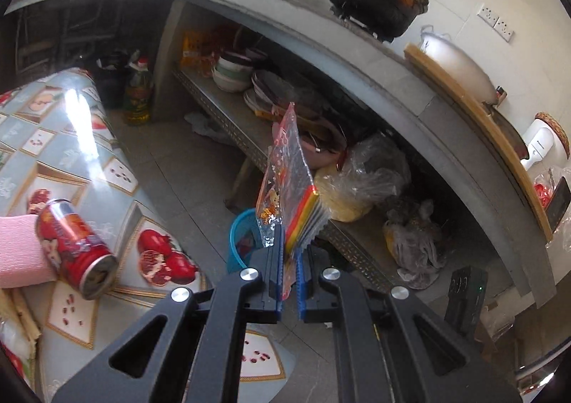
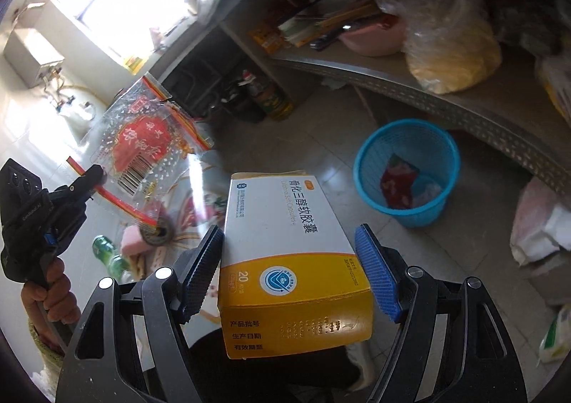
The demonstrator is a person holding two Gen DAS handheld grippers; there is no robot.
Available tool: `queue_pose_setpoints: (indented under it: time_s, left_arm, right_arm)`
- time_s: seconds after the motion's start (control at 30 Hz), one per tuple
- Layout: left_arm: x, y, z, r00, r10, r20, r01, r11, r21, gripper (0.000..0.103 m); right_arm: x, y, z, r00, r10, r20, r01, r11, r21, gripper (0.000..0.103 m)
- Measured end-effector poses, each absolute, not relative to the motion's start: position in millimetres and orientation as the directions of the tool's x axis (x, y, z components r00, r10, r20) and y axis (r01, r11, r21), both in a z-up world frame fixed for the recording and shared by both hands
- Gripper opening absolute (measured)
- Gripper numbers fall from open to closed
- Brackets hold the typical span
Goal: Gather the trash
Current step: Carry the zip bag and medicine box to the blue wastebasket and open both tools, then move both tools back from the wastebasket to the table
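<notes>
Right wrist: medicine box (image 2: 285,260) points toward basket (image 2: 407,171).

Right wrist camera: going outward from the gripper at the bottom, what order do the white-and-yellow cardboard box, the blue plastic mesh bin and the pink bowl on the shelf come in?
1. White-and-yellow cardboard box: between the right gripper's blue pads, held.
2. Blue plastic mesh bin: on the floor, ahead and to the right.
3. Pink bowl: on the metal shelf, beyond the bin.
</notes>
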State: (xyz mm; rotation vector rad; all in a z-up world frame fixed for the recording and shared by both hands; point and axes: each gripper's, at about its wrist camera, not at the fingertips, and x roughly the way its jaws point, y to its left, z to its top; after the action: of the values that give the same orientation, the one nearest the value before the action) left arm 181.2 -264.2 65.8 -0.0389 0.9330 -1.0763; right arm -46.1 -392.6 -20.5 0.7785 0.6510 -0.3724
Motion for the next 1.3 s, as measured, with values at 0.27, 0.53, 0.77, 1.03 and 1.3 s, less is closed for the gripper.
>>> queue_pose_setpoints:
  time_s: [0.27, 0.53, 0.77, 1.03, 1.3]
  left_arm:
    - [198, -384, -3, -0.069, -0.657, -0.751, 0.692, 0.511, -0.511, 0.005]
    - [209, -468, -56, -0.151, -0.574, -0.805, 0.668, 0.541, -0.511, 0.005]
    - [216, -511, -69, -0.08, -0.554, -0.828, 0.731, 0.532, -0.427, 0.048]
    - [203, -477, -45, -0.046, -0.579, -0.814, 0.789, 0.479, -0.386, 0.056]
    - [173, -415, 4, 0.018, -0.649, -0.761, 0.827, 0.437, -0.353, 0.068]
  right_arm:
    - [-66, -457, -77, 0.669, -0.146, -0.729, 0.696, 0.467, 0.545, 0.071]
    - [-28, -511, -121, 0.633, -0.203, -0.747, 0.756, 0.369, 0.54, 0.072]
    - [31, -551, -172, 0.546, -0.323, -0.773, 0.827, 0.359, 0.433, 0.084]
    - [-4, -501, -175, 0.483, -0.387, -0.785, 0.856, 0.396, 0.331, 0.084]
    - [-43, -455, -145, 0.48, -0.419, -0.771, 0.844, 0.46, 0.276, 0.084]
